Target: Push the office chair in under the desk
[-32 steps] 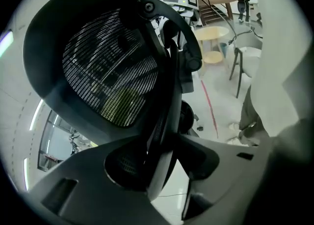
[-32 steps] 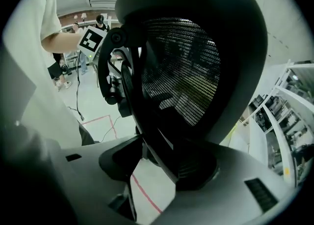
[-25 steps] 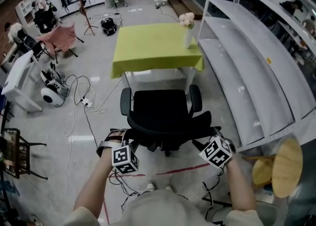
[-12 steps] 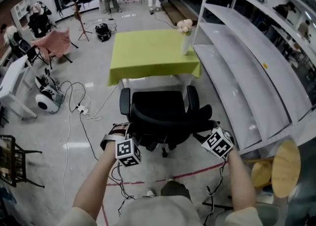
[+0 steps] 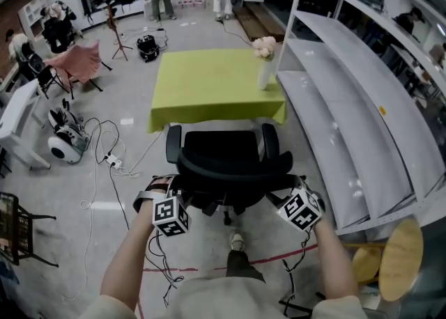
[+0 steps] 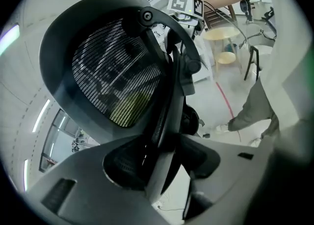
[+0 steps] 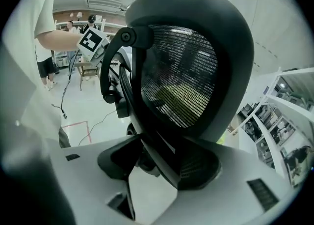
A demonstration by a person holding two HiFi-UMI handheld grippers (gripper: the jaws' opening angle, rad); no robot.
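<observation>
A black mesh office chair (image 5: 221, 150) stands facing the desk with the green cloth (image 5: 212, 81), its seat front close to the desk's near edge. My left gripper (image 5: 175, 189) holds the left side of the backrest (image 6: 113, 81). The backrest rim runs between the left gripper's (image 6: 157, 162) jaws, which are opening slightly while still on it. My right gripper (image 5: 289, 187) holds the right side of the backrest (image 7: 186, 81). In the right gripper view the right gripper (image 7: 159, 162) is shut on that rim.
A vase of flowers (image 5: 264, 60) stands on the desk's right corner. Grey shelving (image 5: 348, 122) runs along the right. A wooden stool (image 5: 397, 248) is at the lower right. Cables (image 5: 111, 150) and a white device lie on the floor to the left.
The chair has rolled forward toward the desk with both grippers on its backrest. The person has stepped forward behind it.
</observation>
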